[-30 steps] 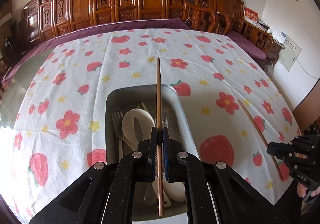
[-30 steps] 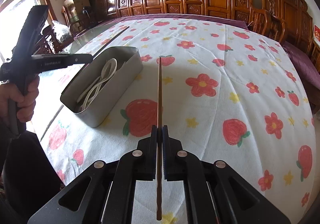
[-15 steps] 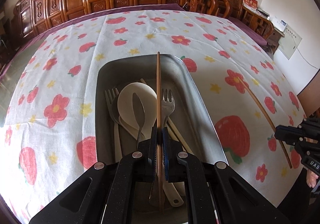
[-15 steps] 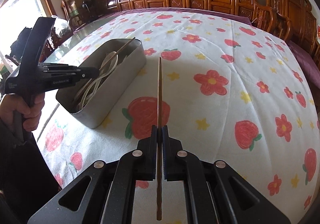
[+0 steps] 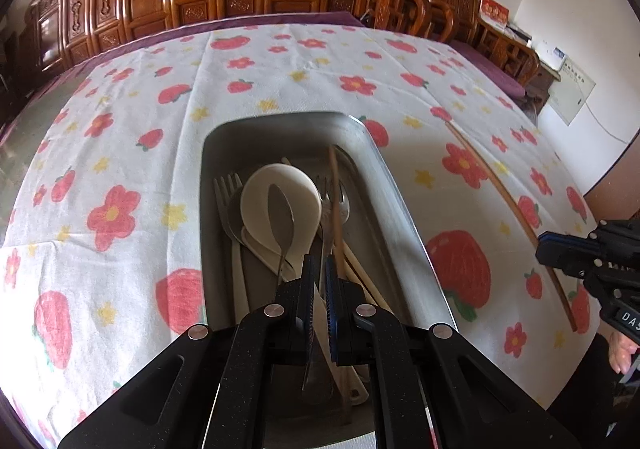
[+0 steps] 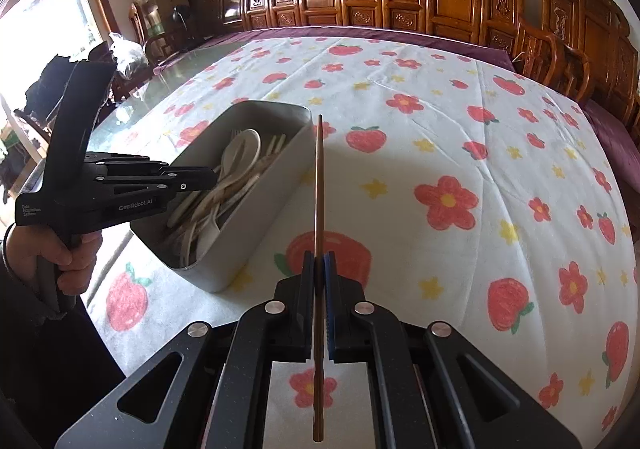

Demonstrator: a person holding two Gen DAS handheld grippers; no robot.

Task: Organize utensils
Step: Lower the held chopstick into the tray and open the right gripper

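Dropped from my left gripper (image 5: 319,269), one chopstick (image 5: 335,201) now lies in the tin (image 5: 404,209) among spoons and forks; those jaws look narrow and empty. My right gripper (image 6: 319,269) clamps the second chopstick (image 6: 319,185), now nearer the tin, next to go in.

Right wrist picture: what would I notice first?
First, the long brown wooden chopstick, pinched in the right tongs and pointing straight up the middle. Just left of it sits the grey metal tray, holding a white ceramic spoon among other cutlery. Under everything spreads the white tablecloth with red strawberries and flowers.
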